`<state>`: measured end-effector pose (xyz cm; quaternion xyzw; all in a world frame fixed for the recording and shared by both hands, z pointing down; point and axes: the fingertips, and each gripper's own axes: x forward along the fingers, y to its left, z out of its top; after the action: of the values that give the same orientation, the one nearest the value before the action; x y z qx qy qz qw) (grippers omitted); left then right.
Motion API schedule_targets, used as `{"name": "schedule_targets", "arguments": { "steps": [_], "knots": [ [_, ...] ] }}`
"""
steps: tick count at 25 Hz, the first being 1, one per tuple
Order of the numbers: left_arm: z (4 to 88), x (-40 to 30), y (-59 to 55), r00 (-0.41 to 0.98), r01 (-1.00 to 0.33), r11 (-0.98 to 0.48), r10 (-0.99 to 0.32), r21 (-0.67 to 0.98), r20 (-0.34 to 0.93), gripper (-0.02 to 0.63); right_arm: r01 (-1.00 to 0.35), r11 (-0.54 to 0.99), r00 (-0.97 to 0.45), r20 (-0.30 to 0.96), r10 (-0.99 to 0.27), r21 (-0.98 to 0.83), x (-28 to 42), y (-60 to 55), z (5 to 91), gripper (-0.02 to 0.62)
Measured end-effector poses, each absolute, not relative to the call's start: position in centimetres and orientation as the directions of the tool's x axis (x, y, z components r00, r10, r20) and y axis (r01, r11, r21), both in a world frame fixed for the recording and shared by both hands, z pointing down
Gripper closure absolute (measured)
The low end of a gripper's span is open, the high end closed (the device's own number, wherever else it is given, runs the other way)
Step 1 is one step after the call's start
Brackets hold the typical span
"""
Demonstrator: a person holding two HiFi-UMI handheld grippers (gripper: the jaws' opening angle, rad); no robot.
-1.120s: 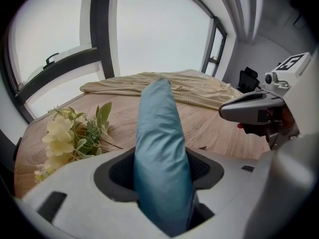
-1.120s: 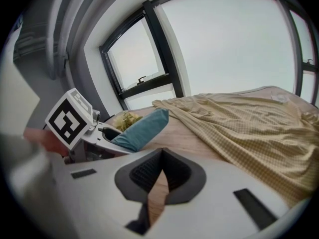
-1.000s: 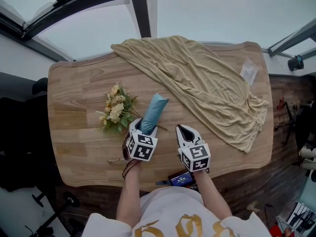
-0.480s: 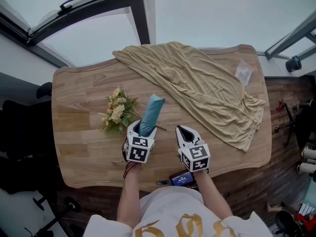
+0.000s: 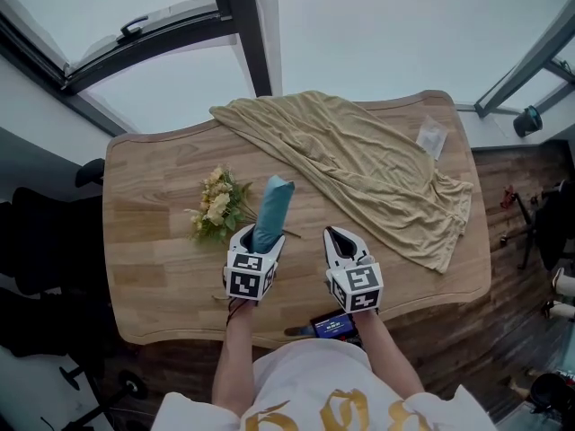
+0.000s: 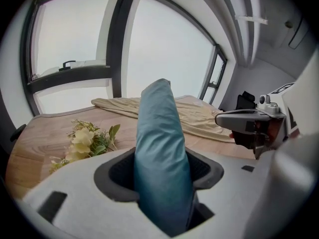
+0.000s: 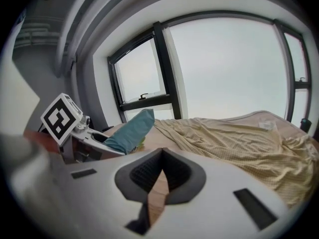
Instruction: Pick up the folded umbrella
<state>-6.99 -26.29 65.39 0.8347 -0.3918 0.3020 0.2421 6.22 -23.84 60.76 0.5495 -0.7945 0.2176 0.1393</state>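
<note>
We're looking at a pale wooden counter (image 5: 144,268) with wavy edges, sitting under big dark-framed windows (image 5: 135,34) that are letting in flat grey light, with dark plank flooring (image 5: 503,330) showing off to the right. A long beige cloth (image 5: 359,164) is sprawling across the far right half of the counter, one end drooping over the right edge, and a small clear packet (image 5: 431,137) is lying just beside it near the far corner. On the left, a bunch of cream flowers (image 5: 216,206) with green leaves is lying flat on the wood. Now the action: the left tool (image 5: 254,241) is clamping the folded umbrella (image 5: 270,209), a teal bundle, by its near end, and the umbrella is slanting up and away from the person, its far end clear of the counter, just right of the flowers. The right tool (image 5: 340,241) is hovering alongside, a little apart, clenched on nothing, its tips meeting with only a sliver of wood showing through. A small dark device (image 5: 331,324) is sitting at the near edge, below the right tool.
</note>
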Motion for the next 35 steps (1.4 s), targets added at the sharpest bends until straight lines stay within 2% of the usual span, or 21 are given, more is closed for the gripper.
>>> {"name": "schedule_targets", "arguments": {
  "steps": [8, 25, 35],
  "knots": [
    [62.5, -7.1, -25.1, 0.552, -0.804, -0.562, -0.584, 0.194, 0.595, 0.322, -0.940, 0.298, -0.342, 0.436, -0.833, -0.167, 6.7, -22.1, 58.8, 0.585],
    [58.9, -7.7, -21.9, 0.592, -0.798, -0.550, -0.639, 0.246, 0.491, 0.322, -0.944, 0.302, -0.330, 0.403, -0.854, -0.133, 6.3, -18.4, 56.1, 0.584],
    [56.3, -8.1, -19.8, 0.618, -0.785, -0.555, -0.665, 0.275, 0.419, 0.322, -0.936, 0.321, -0.351, 0.341, -0.872, -0.143, 5.4, -16.6, 52.9, 0.585]
  ]
}}
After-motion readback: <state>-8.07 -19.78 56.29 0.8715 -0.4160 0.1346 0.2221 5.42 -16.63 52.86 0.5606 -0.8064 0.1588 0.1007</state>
